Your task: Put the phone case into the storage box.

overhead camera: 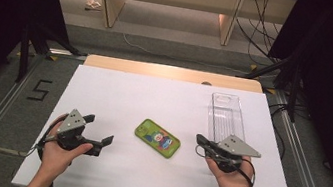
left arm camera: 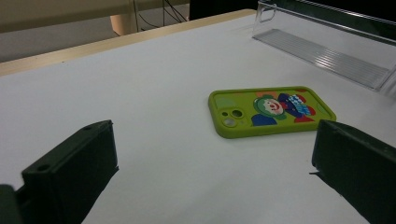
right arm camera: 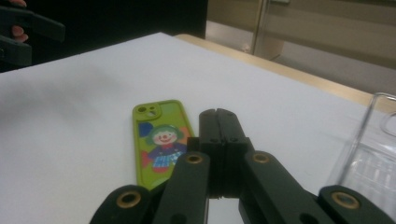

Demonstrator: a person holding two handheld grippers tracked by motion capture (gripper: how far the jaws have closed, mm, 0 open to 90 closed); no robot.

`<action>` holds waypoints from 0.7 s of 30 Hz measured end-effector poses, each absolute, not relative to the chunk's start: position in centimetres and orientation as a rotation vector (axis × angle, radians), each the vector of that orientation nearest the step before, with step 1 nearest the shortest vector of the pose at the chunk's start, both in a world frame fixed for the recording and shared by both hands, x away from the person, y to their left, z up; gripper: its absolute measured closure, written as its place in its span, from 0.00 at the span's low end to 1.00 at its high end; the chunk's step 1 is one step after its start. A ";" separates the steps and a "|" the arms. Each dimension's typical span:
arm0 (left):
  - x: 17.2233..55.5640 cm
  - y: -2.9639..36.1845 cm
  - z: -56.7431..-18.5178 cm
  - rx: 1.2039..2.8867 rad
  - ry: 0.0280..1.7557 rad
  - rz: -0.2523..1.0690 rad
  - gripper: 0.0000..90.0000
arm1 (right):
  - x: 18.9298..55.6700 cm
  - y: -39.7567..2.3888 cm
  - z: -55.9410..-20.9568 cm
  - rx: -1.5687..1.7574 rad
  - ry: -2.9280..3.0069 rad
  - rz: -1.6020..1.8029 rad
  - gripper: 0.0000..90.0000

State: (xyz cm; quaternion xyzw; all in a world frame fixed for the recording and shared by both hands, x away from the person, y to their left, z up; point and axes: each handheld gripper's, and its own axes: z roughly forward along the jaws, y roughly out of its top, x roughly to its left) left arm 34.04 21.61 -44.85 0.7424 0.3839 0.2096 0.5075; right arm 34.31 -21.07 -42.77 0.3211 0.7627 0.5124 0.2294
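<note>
Lime-green phone case (overhead camera: 158,138) with a cartoon clown print, lying flat on the white counter (overhead camera: 124,92) between the two hands, camera cut-outs at its upper-left end in the high view. Left tongs (overhead camera: 98,135) rest on the counter with the jaws spread wide and nothing between them; in the left gripper view the case (left arm camera: 271,111) lies just ahead of the two black jaws. Right tongs (overhead camera: 200,140) are closed, jaw faces pressed together on nothing; in the right gripper view their tip lies just beside the long edge of the case (right arm camera: 161,140), pointing along it. A clear plastic tray (overhead camera: 226,116) stands on the counter's right part, behind the right hand (overhead camera: 234,177).

Handling, as judged: the case looks light, thin and somewhat flexible, with a smooth, possibly slippery printed face; lying flat, it offers little to pinch. Best hold is probably across the two long edges, near mid-length, after tilting or sliding one edge up.

Writing: no brand or lettering can be read on the case. A black figure "5" (overhead camera: 39,89) is marked on the floor left of the counter.
</note>
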 end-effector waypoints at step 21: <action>34.0 21.8 -44.7 1.781 0.927 0.508 0.00 | 39.1 -15.4 -45.5 1.021 2.243 1.183 1.00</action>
